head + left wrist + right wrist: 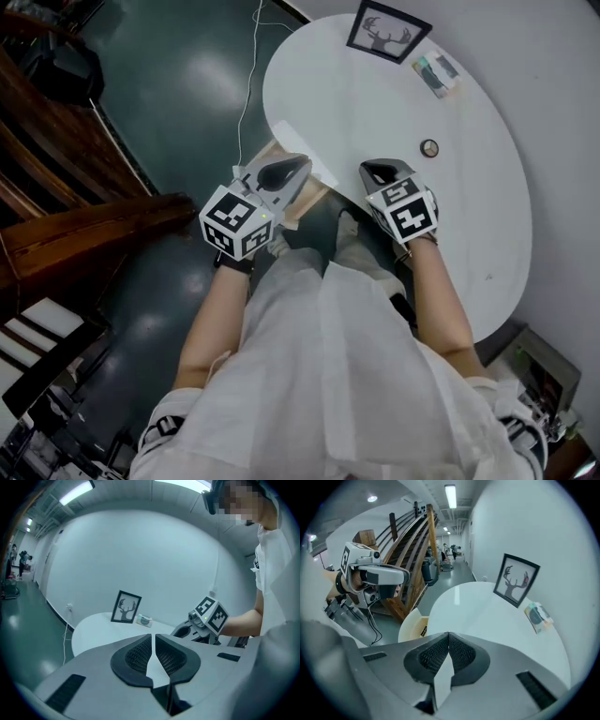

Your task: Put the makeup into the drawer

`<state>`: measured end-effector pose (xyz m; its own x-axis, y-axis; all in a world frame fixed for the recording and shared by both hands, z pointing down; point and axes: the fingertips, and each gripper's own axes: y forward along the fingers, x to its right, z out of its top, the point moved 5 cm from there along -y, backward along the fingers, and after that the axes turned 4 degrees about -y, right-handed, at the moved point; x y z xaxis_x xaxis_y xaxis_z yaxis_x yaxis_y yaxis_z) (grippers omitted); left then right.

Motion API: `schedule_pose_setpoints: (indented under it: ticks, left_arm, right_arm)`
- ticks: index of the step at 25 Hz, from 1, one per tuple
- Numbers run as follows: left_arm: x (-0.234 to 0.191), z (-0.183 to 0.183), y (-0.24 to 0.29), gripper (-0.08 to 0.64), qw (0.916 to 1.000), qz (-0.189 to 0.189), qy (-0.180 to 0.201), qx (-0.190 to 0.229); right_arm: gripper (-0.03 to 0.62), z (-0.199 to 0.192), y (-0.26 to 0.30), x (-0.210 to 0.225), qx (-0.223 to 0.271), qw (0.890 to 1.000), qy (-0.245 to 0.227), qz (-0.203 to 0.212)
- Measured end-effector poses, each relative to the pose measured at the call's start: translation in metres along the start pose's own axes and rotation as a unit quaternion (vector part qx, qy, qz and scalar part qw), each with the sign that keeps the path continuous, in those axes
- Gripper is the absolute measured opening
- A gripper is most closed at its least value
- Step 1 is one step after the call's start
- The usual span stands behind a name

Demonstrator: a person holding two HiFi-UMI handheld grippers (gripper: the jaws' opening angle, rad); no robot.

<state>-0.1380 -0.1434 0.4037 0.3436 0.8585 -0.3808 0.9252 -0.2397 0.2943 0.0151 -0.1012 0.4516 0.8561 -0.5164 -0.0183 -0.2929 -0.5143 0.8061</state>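
A small flat makeup pack [436, 73] lies on the far side of the white oval table [375, 103], next to a framed deer picture [388, 32]. A small round compact [428, 147] sits nearer, just beyond my right gripper [380, 172]. Both grippers hover over the table's near edge. My left gripper [286, 171] is shut and empty above the open drawer [316, 195]. The left gripper view shows its shut jaws [153, 637], the pack [144, 619] and the right gripper [206, 620]. The right gripper [448, 637] is shut and empty, with the drawer [412, 625] and pack [536, 616] beyond.
A wooden staircase [84, 206] rises at the left over a dark green floor [187, 84]. A white cable [248, 84] hangs off the table's left side. The person's legs and white clothing [328, 375] fill the lower middle. The left gripper [370, 573] shows in the right gripper view.
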Motion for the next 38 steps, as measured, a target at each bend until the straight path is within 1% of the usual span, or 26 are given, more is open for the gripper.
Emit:
schedule_pose_setpoints:
  ticks: [4, 10, 14, 18, 20, 24, 29, 31, 35, 38]
  left_arm:
    - [0.028, -0.003, 0.056, 0.035, 0.9978, -0.045, 0.024, -0.043]
    - [0.063, -0.013, 0.132, 0.037, 0.9890, -0.092, 0.048, -0.105]
    - [0.077, -0.016, 0.176, 0.038, 0.9823, -0.109, 0.064, -0.138]
    - [0.089, -0.020, 0.218, 0.112, 0.9759, -0.111, 0.084, -0.168]
    - [0.092, -0.024, 0.238, 0.121, 0.9713, -0.112, 0.093, -0.188]
    - [0.097, -0.037, 0.272, 0.181, 0.9568, -0.115, 0.119, -0.239]
    - [0.101, -0.049, 0.310, 0.232, 0.9400, -0.111, 0.150, -0.286]
    - [0.099, -0.055, 0.322, 0.249, 0.9307, -0.102, 0.172, -0.307]
    - [0.096, -0.064, 0.343, 0.262, 0.9081, -0.081, 0.226, -0.343]
    - [0.095, -0.070, 0.353, 0.265, 0.8945, -0.069, 0.250, -0.364]
  right_arm:
    - [0.009, -0.041, -0.031, 0.035, 0.006, 0.998, 0.048, -0.030]
    - [0.011, -0.100, -0.068, 0.073, 0.011, 0.994, 0.094, -0.059]
    - [0.011, -0.133, -0.085, 0.094, 0.015, 0.990, 0.123, -0.073]
    - [0.011, -0.161, -0.101, 0.116, 0.018, 0.986, 0.146, -0.083]
    - [0.011, -0.173, -0.106, 0.125, 0.020, 0.984, 0.156, -0.085]
    - [0.011, -0.194, -0.112, 0.137, 0.021, 0.980, 0.175, -0.088]
    - [0.011, -0.214, -0.115, 0.150, 0.024, 0.977, 0.192, -0.087]
    - [0.011, -0.220, -0.116, 0.153, 0.023, 0.976, 0.198, -0.086]
    - [0.011, -0.230, -0.118, 0.159, 0.022, 0.974, 0.210, -0.085]
    - [0.011, -0.236, -0.120, 0.163, 0.023, 0.972, 0.218, -0.085]
